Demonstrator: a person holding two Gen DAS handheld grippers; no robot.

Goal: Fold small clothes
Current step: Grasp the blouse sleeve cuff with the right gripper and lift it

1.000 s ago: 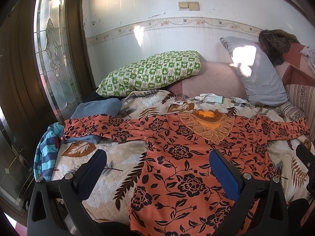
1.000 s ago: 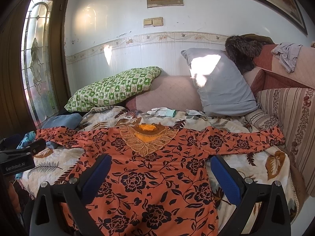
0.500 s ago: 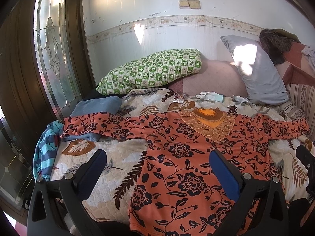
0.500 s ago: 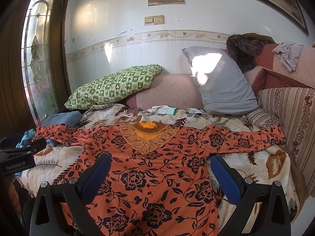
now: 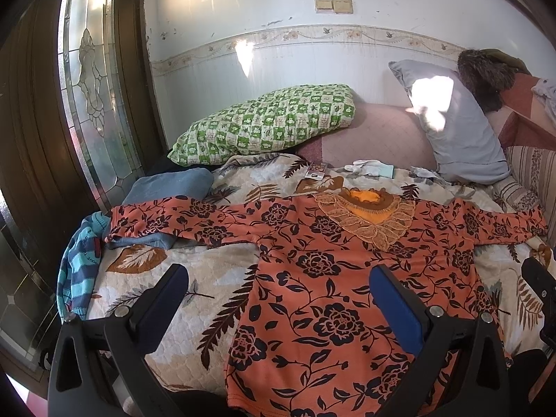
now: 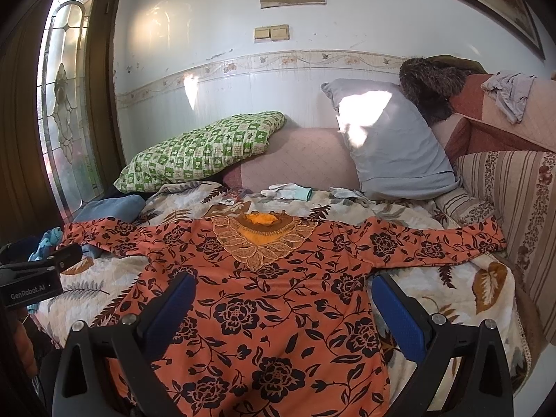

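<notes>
— Both tongs, left point(image 5: 278, 299) and right point(image 6: 283, 302)?
— Spread wide, empty, above shirt point(image 6: 271, 305).
— Shirt?
— Flat on bed point(image 5: 163, 278), collar toward pillows point(image 5: 267, 123), sleeves stretched left-right.

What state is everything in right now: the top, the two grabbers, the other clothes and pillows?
Orange top: spread flat, face up, sleeves out, unfolded.
Left gripper: open, empty, above the top.
Right gripper: open, empty, above the top.
Blue cloth: folded, partly under a sleeve.
Striped garment: crumpled at the bed's edge.
Green pillow: lying tilted.
Grey pillow: propped upright.
</notes>
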